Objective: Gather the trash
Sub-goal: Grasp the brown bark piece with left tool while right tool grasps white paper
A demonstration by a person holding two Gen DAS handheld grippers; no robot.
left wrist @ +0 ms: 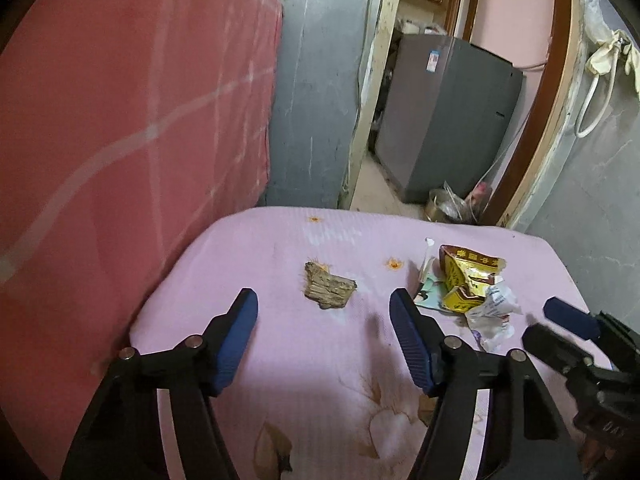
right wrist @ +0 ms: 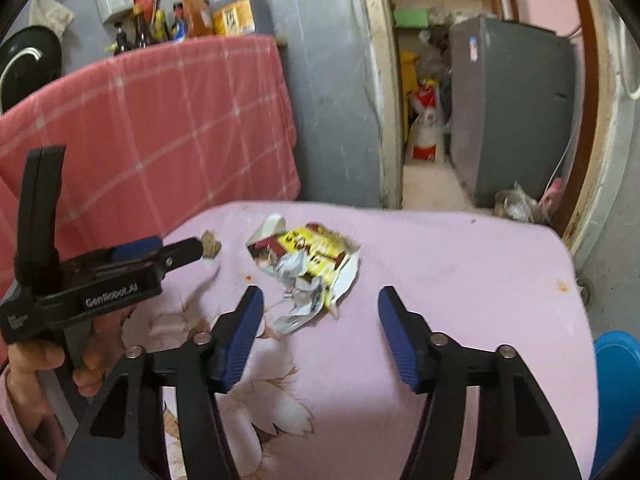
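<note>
A brown crumpled scrap [left wrist: 329, 286] lies on the pink floral cloth [left wrist: 304, 360], just ahead of my open, empty left gripper [left wrist: 324, 314]. To its right lies a heap of torn yellow-red wrappers and white crumpled paper [left wrist: 472, 292]. My right gripper [right wrist: 320, 312] is open and empty, with the wrapper heap [right wrist: 308, 268] just ahead and left of centre. The left gripper's body [right wrist: 100, 280] shows in the right wrist view, its tip beside the brown scrap [right wrist: 211, 245]. The right gripper's fingers [left wrist: 572, 316] show at the right of the left wrist view.
A red checked cloth [left wrist: 132, 120] covers something tall at the left. Behind is a grey wall [left wrist: 316, 80] and a doorway with a grey appliance [left wrist: 448, 120]. A blue container [right wrist: 616, 392] stands at the table's right edge. Bottles [right wrist: 180, 16] stand above the red cloth.
</note>
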